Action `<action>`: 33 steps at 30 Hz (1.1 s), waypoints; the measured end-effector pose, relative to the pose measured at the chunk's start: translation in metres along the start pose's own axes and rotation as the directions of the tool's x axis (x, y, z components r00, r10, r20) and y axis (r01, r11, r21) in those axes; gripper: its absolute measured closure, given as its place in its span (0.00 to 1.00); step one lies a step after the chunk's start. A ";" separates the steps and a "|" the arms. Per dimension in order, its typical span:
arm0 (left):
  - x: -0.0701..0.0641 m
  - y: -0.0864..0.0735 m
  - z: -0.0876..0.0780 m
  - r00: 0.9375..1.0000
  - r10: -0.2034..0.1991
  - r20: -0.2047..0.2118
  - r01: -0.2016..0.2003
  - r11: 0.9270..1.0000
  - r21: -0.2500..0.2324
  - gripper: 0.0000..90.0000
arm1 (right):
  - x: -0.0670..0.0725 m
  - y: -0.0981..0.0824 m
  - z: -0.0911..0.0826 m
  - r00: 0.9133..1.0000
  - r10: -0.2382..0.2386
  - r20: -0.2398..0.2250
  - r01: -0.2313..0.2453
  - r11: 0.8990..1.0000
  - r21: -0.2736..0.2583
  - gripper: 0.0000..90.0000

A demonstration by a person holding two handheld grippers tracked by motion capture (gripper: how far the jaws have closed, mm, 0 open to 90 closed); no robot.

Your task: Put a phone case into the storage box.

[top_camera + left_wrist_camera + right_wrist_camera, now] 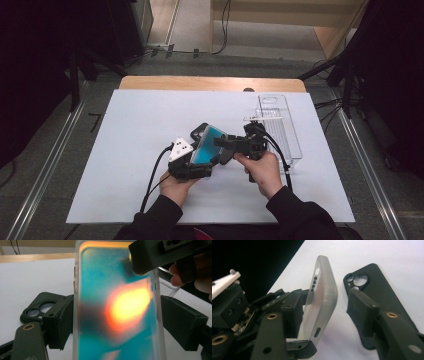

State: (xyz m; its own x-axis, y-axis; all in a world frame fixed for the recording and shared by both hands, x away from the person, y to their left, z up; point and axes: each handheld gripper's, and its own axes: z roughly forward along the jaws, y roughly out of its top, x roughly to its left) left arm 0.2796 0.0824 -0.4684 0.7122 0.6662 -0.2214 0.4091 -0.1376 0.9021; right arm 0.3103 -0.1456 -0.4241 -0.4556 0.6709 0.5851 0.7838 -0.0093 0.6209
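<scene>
left gripper (117,322) jaws clamp the frosted case (117,305) by its long edges at frame centre. right gripper (324,315) jaws stand unclenched astride its end, one pad near, one apart. advice: close squarely on the rim, avoid twisting. case translucent, rounded, iridescent teal; black case (382,292) matte, flat on the white table (125,130).

High view: fixed above the near edge of the worktop (130,150), facing forward and down, far from the teal phone case (207,145). Left gripper view: pressed close to that case's face (115,305). Right gripper view: near its end edge (322,300). Shared by all: the case, the black case (382,292) beside it.
</scene>
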 end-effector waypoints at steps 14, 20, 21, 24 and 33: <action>-0.003 0.007 0.001 1.000 -0.001 -0.001 0.001 0.999 0.051 0.17 | -0.001 0.005 -0.002 0.994 0.089 -0.063 -0.088 0.996 0.028 0.85; 0.000 0.015 0.000 0.998 -0.059 0.005 0.058 0.990 0.130 0.06 | -0.001 0.008 -0.008 0.998 0.058 -0.032 -0.058 0.998 0.014 0.86; 0.001 0.017 -0.001 0.998 -0.068 0.006 0.067 0.989 0.135 0.06 | -0.001 0.008 -0.009 0.998 0.053 -0.025 -0.053 0.998 0.016 0.86; 0.006 0.022 -0.004 0.996 -0.090 0.022 0.086 0.984 0.158 0.07 | -0.005 0.009 -0.012 0.999 0.034 -0.002 -0.034 0.999 0.007 0.86; 0.017 0.032 -0.008 0.996 -0.064 0.065 0.042 0.957 0.288 0.16 | -0.002 0.010 -0.021 0.995 -0.091 0.037 0.090 0.996 0.009 0.86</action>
State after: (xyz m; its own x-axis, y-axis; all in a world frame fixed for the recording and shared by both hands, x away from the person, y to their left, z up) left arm 0.3005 0.0949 -0.4406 0.7205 0.6242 -0.3021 0.5857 -0.3146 0.7470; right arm 0.3105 -0.1629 -0.4081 -0.5088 0.6961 0.5066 0.7430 0.0578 0.6668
